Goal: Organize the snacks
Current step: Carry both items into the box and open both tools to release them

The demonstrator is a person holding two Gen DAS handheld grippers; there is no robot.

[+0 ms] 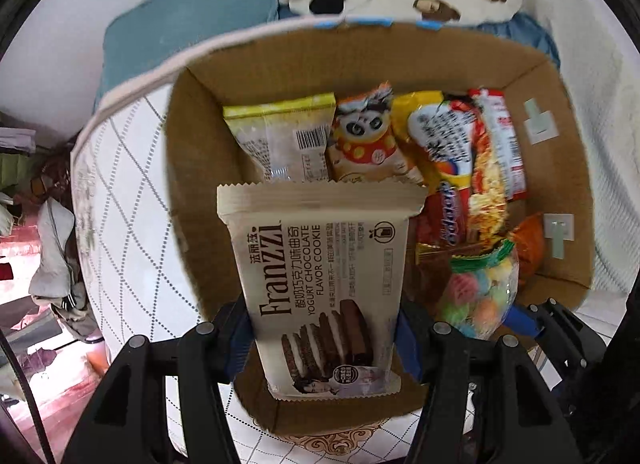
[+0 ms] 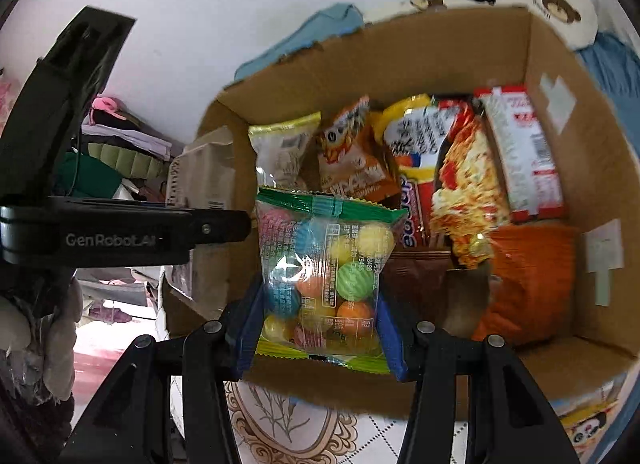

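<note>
My left gripper (image 1: 324, 338) is clamped on the cookie pack (image 1: 320, 288) and my right gripper (image 2: 318, 328) on the candy bag (image 2: 324, 276), both over the box (image 2: 560, 168). Several snacks already sit inside; these two remain to place.

Home bedroom: mattress (image 1: 120, 204), pillow (image 1: 192, 20).

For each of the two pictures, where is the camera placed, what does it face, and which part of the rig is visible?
Left wrist: sits on the left gripper, looks down into the cardboard box; its fingers clamp a Franzzi cookie pack.
Right wrist: sits on the right gripper, faces the same box; its fingers clamp a candy ball bag; the left gripper appears at left.
Shared: the box, the noodle pack, both held packs.
</note>
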